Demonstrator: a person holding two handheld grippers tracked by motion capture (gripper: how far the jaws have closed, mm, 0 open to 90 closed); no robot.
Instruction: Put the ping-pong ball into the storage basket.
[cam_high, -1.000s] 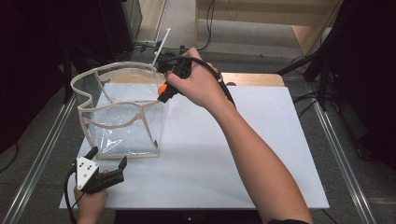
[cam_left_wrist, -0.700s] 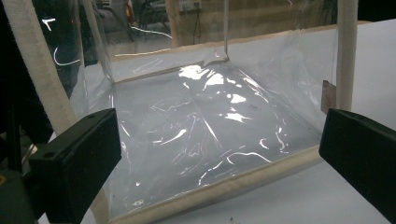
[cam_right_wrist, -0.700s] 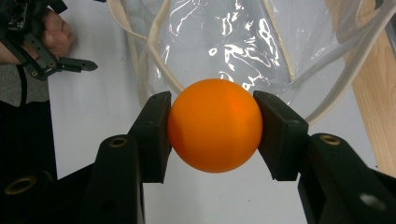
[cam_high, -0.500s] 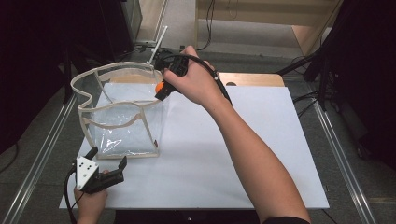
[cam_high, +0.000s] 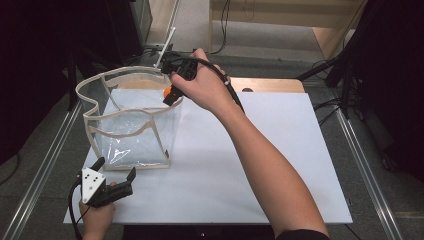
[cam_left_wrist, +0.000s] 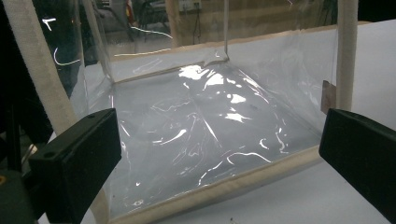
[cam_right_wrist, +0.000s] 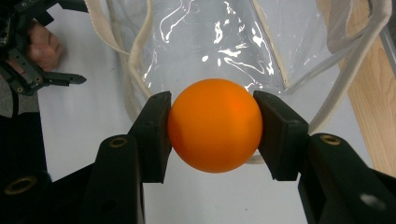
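The right gripper (cam_right_wrist: 212, 133) clamps the ball (cam_right_wrist: 215, 125) over the bag's (cam_high: 132, 125) right rim, the left gripper (cam_left_wrist: 219, 154) open near; released here, it could strike the rim and roll off.

One orange ball (cam_right_wrist: 215, 125), one clear bag (cam_high: 131, 131)

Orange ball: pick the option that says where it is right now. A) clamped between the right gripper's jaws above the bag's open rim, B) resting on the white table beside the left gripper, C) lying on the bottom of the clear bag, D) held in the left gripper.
A: the right gripper has both jaws pressed on the orange ball over the clear bag; the left gripper stands open by the bag's near wall.
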